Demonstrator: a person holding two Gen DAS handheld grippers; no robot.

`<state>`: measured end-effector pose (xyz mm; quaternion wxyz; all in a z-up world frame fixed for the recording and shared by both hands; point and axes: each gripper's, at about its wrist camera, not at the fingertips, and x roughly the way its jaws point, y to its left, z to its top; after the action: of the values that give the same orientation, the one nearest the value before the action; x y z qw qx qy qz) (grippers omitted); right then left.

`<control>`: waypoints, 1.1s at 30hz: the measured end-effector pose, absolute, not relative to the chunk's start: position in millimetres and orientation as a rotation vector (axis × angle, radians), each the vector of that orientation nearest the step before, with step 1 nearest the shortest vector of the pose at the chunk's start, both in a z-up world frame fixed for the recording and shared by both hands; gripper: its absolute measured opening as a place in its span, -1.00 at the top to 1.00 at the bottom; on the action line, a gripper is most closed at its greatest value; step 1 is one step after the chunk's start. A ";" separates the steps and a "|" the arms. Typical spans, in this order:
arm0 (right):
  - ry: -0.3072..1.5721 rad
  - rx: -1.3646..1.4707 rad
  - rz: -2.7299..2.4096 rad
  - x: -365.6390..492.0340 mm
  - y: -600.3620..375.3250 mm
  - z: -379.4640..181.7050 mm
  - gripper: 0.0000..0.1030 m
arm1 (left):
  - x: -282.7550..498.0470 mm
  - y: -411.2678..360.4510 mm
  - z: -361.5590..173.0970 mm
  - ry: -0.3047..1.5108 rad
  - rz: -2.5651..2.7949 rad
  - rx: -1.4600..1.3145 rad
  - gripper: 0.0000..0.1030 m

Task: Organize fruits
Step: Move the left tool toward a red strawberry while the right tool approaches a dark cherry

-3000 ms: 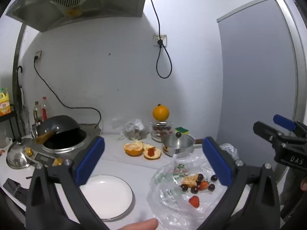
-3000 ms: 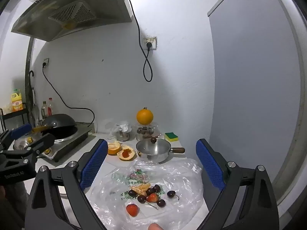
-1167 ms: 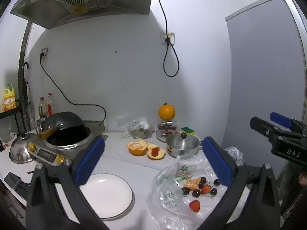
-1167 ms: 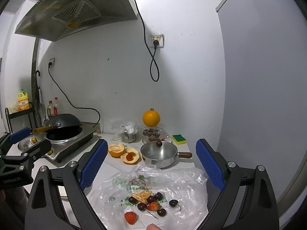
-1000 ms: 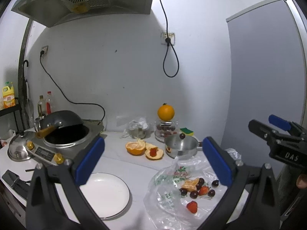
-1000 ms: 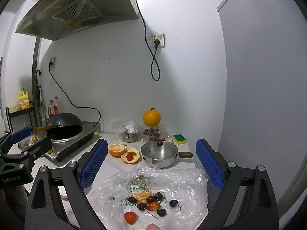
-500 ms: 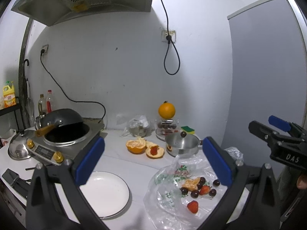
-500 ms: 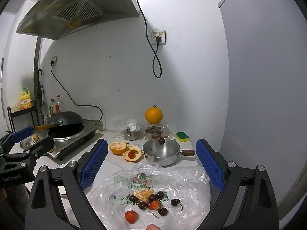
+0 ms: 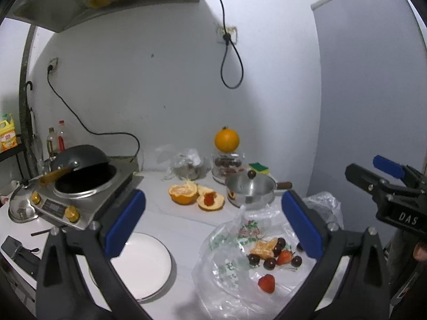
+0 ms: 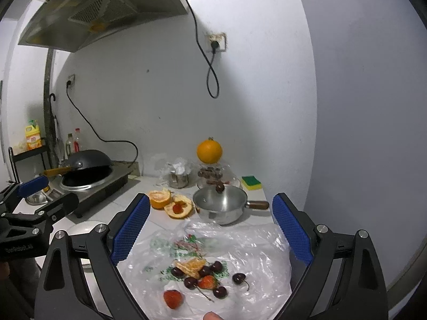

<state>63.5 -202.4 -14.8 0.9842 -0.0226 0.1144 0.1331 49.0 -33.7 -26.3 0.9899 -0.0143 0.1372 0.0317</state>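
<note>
Left gripper (image 9: 213, 221): held above the white counter (image 9: 170, 221), jaws spread wide, nothing between the blue pads (image 9: 125, 222).

Right gripper (image 10: 209, 228): likewise spread wide and empty, poised over the fruit; also seen at the right edge of the left wrist view.

Clear plastic bag (image 10: 253, 248): laid flat on the counter near its front edge, printed in green and red.

Fruit on the bag: several dark cherries (image 10: 238, 278) clustered around a peeled orange segment (image 10: 190, 266); one strawberry (image 10: 206, 282) among the cherries, a second strawberry (image 10: 173, 298) lying apart at the front.

White plate (image 9: 141, 264): set left of the bag, nothing on it.

Steel saucepan (image 10: 221, 205): placed behind the bag, wooden handle pointed right, one dark round fruit resting on its far rim.

Orange halves (image 10: 170, 202): two opened pieces left of the saucepan; a red piece is seen in the nearer one.

Whole orange (image 10: 209, 152): perched on a glass container (image 10: 217, 176) by the wall.

Green-and-yellow sponge (image 10: 250, 180): right of the container.

Induction cooker (image 9: 82, 194): at far left, a dark wok (image 9: 80, 160) tilted on it.
</note>
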 end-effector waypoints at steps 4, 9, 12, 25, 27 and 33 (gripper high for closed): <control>0.248 -0.043 0.242 71.9 -215.2 -28.1 -0.84 | 60.3 -44.4 -41.5 0.319 0.049 -0.003 -0.99; 0.278 -0.051 0.231 82.9 -233.4 -50.0 -0.84 | 76.9 -67.8 -75.3 0.414 0.005 0.068 -0.98; 0.327 -0.068 0.244 90.3 -238.4 -66.8 -0.83 | 86.7 -81.6 -92.9 0.468 -0.025 0.108 -0.98; 0.499 -0.091 0.303 114.4 -252.6 -125.6 -0.23 | 124.4 -136.0 -155.2 0.659 -0.152 0.279 -0.77; 0.527 -0.096 0.323 117.3 -250.9 -133.7 -0.14 | 127.9 -137.0 -162.7 0.684 -0.166 0.285 -0.70; 0.612 -0.111 0.411 128.7 -235.3 -158.5 -0.02 | 136.9 -145.1 -187.1 0.776 -0.212 0.324 -0.31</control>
<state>128.7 -235.3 -158.5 0.9313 -0.0543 0.2989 0.2009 136.9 -145.1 -187.1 0.9075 0.1569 0.3758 -0.1027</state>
